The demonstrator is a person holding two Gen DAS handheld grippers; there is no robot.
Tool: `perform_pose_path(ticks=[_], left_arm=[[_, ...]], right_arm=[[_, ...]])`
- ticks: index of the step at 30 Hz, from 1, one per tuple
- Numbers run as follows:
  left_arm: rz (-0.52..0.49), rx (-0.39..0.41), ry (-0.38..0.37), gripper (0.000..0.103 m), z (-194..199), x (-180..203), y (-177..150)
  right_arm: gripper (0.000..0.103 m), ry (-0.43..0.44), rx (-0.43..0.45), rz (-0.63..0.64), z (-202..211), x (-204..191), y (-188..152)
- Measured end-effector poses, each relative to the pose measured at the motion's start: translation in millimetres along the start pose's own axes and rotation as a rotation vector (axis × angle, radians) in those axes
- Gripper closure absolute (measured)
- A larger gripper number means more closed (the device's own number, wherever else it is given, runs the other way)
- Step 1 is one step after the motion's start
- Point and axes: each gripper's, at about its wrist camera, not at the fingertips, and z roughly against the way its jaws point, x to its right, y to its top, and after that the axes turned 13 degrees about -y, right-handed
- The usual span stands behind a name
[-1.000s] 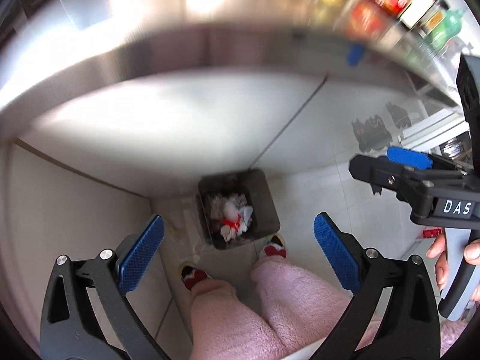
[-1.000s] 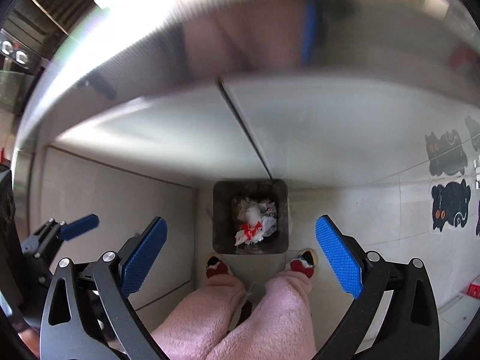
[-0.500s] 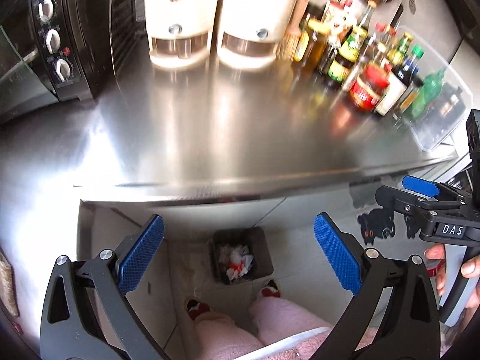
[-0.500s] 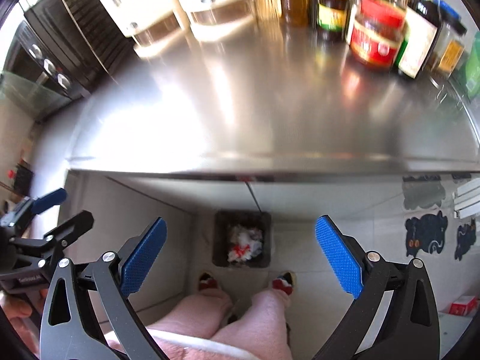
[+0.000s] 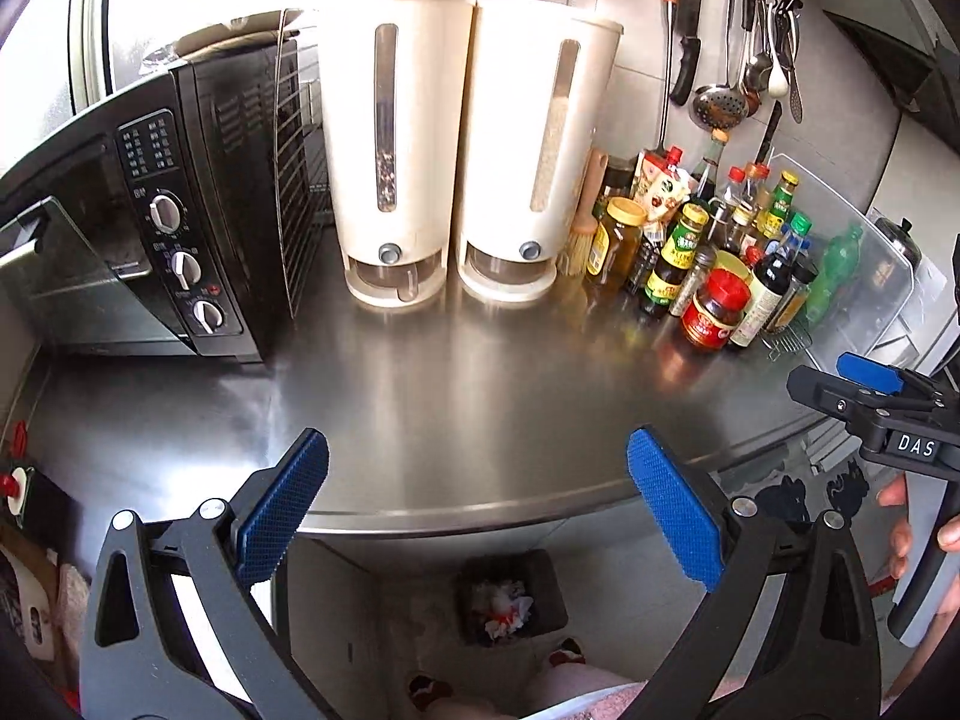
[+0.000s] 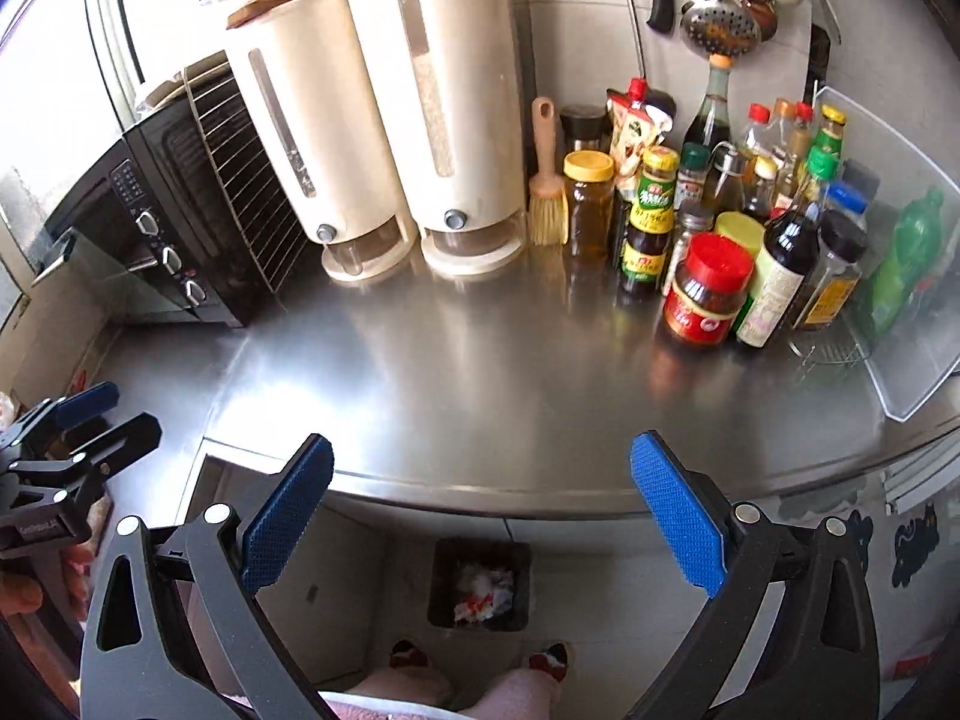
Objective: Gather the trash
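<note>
- The steel desk (image 5: 480, 396) lies bare across its middle and front edge, open to either hand-held gripper.
- Oven (image 5: 150, 240) blocks the left side.
- Two cream dispensers (image 6: 384, 120) stand at the back.
- Crowded bottles and jars (image 6: 738, 222) and a clear bin (image 6: 912, 324) fill the right rear.
- Trash bin (image 6: 480, 585) sits open-topped on the floor below the edge.

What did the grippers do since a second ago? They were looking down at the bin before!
Both grippers tipped upward: a second ago they pointed down at the trash bin on the floor; now they look across the steel counter at the white dispensers and bottles. Nothing was grabbed or dropped. The left gripper and right gripper stayed open and empty, and the bin kept its crumpled trash.
</note>
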Motion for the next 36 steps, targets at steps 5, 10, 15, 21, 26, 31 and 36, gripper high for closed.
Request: perform_pose_path(ticks=[5,10,15,21,26,31,36], left_arm=[[-0.028,0.063,0.052,0.008,22,4,18],[-0.059,0.131,0.111,0.008,40,8,33],[-0.051,0.191,0.137,0.008,52,8,43],[-0.049,0.221,0.142,0.008,55,10,51],[-0.058,0.224,0.137,0.008,53,10,54],[-0.053,0.219,0.131,0.008,46,8,56],[-0.061,0.222,0.133,0.008,44,8,58]], right_arm=[[0.003,-0.022,0.053,-0.042,22,10,20],[0.003,-0.023,0.134,-0.041,40,14,33],[0.003,-0.041,0.209,-0.016,57,9,44],[0.003,-0.045,0.261,-0.019,69,6,53],[0.003,-0.051,0.268,-0.023,68,5,58],[0.003,-0.056,0.265,-0.017,64,3,59],[0.003,-0.068,0.261,-0.015,60,3,61]])
